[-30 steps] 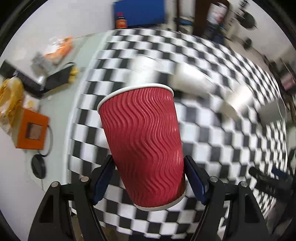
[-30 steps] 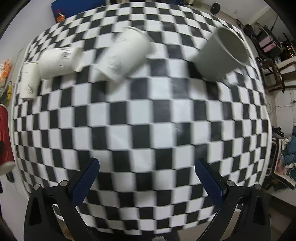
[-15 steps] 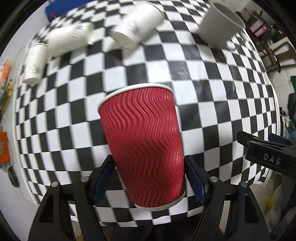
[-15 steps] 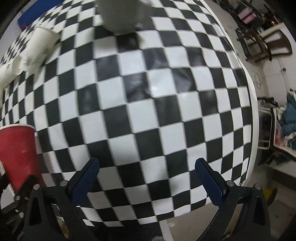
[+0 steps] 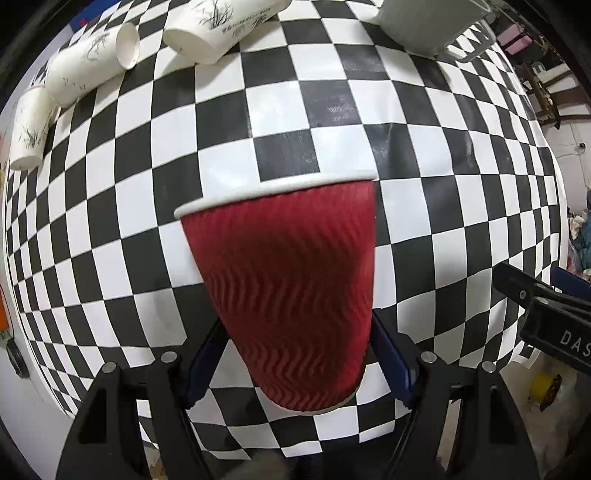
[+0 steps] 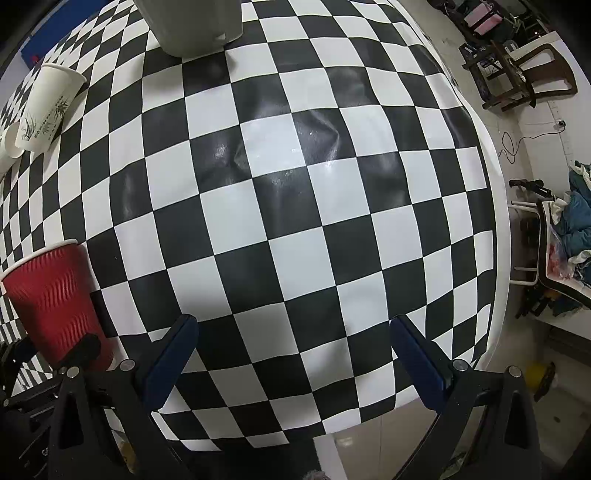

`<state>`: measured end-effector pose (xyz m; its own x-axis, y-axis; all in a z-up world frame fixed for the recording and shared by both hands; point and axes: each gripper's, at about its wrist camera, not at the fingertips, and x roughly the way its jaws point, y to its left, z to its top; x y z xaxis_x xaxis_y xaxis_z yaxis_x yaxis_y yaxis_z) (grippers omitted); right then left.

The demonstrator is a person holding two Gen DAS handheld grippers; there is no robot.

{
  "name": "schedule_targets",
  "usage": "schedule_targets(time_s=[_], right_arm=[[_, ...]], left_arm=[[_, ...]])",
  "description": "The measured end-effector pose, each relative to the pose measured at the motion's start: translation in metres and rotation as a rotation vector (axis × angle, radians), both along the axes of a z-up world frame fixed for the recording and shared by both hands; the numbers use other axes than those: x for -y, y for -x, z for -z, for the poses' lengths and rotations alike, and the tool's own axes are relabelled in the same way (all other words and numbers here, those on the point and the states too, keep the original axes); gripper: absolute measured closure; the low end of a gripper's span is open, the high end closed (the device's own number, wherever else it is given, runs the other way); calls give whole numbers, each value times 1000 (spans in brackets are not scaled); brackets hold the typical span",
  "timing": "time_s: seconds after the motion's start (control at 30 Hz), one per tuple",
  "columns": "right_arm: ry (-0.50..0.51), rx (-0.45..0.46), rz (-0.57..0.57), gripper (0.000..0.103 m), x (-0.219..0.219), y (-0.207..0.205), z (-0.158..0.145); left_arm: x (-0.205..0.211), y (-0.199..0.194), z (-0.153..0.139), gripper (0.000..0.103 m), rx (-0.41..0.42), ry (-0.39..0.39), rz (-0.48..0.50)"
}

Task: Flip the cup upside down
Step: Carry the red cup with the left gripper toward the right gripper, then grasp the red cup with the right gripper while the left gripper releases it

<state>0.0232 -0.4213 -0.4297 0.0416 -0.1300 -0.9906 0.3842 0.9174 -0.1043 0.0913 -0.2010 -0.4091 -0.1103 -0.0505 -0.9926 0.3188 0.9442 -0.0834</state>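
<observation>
My left gripper (image 5: 295,362) is shut on a red ribbed paper cup (image 5: 291,280). The cup's white rim points away from the camera, down toward the black-and-white checkered tablecloth (image 5: 332,110). The blue pads (image 5: 391,362) press the cup near its base. The cup also shows at the left edge of the right wrist view (image 6: 55,299), rim toward the cloth. My right gripper (image 6: 291,354) is open and empty above the near part of the table.
Three white printed paper cups lie or stand at the far left (image 5: 88,70), (image 5: 218,26), (image 5: 29,133). A grey cup (image 5: 424,22) stands at the far edge, also in the right wrist view (image 6: 195,26). Chairs and clutter (image 6: 554,229) lie beyond the table's right edge.
The left gripper has tipped forward with the red cup, so its rim now faces down toward the cloth and sits closer to it. The right gripper has moved nearer the table's right part.
</observation>
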Motion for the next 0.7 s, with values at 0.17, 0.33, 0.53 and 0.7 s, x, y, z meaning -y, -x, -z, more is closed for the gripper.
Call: schedule_targets(time_s=[0.17,0.33,0.53,0.7], right_arm=[[-1,7,-7,0,-6,-2,-5],[-11,19,-5,0,-9,1,-11],[-47,65,-18,0,-16,6,-45],[4,148,-235,0,-50,0,-94]], left_arm=[[-3,-3,-1,15,22,-5,-17],[-5,-9,-17,10,55,13,-51],[-42,-12,-83,3,196,51,-161],[-93,-3,-127,3,372,9,-275]])
